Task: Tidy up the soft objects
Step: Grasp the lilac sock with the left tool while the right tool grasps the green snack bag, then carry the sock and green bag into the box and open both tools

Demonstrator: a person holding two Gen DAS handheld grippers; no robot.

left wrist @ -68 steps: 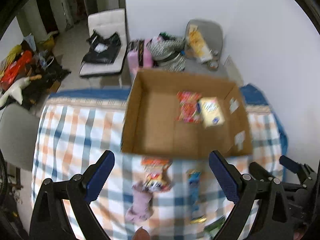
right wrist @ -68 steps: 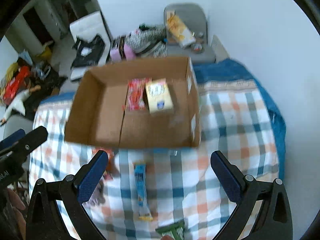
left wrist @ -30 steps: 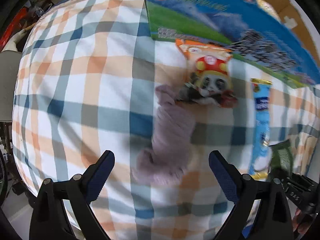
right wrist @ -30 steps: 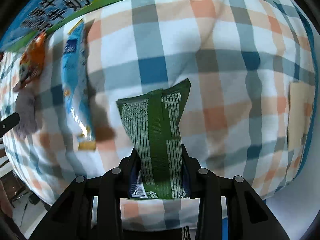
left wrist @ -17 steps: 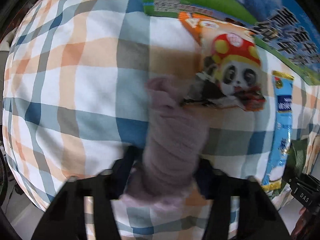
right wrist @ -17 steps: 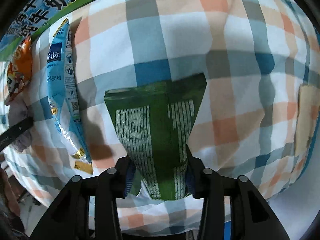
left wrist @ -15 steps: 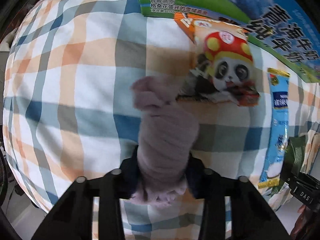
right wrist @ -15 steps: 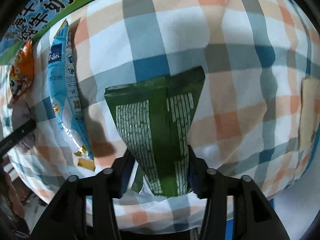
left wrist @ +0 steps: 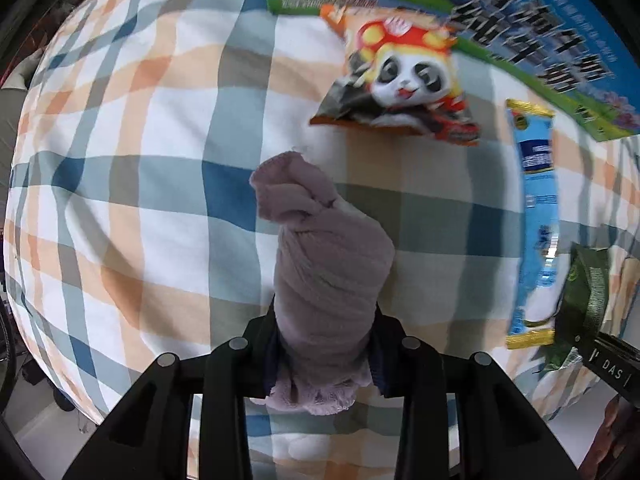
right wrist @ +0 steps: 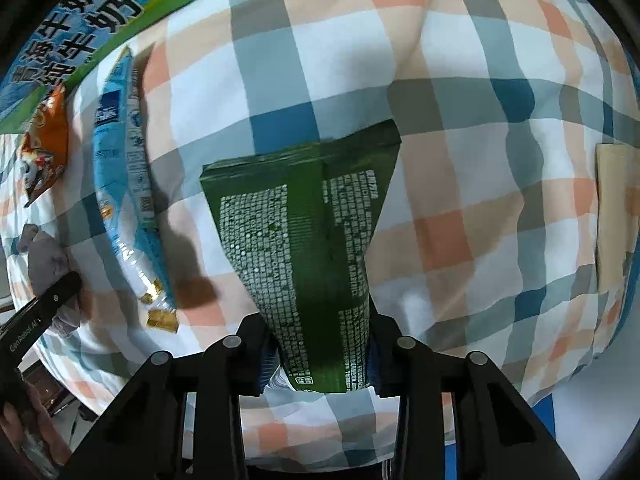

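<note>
Two wrist views look down on a bed covered in a blue, orange and white checked cloth (left wrist: 120, 128).

On the left, the left gripper (left wrist: 324, 344) is closed on a rolled mauve sock (left wrist: 324, 264), its two dark fingers pressing the sock's lower end from either side. The sock's long axis runs straight out along the fingers, its free knotted tip pointing away toward the printed side of a cardboard box (left wrist: 520, 12), which crosses the top of the view. Between that tip and the box, slightly to the right, lies an orange snack bag with a panda face (left wrist: 404, 80), flat on the cloth and apart from the sock. Further right lies a long blue sachet (left wrist: 538, 216), its length also pointing toward the box.

On the right, the right gripper (right wrist: 316, 360) is clamped on the near end of a green packet (right wrist: 308, 232). The packet likewise extends straight forward from the fingers, its far edge wide and flat. The blue sachet lies just to its left, not touching.

Both held items point toward the box, which lies ahead and to the left of the right gripper; the left gripper appears the nearer of the two. Carrying either in likely means lifting forward over the box wall.
</note>
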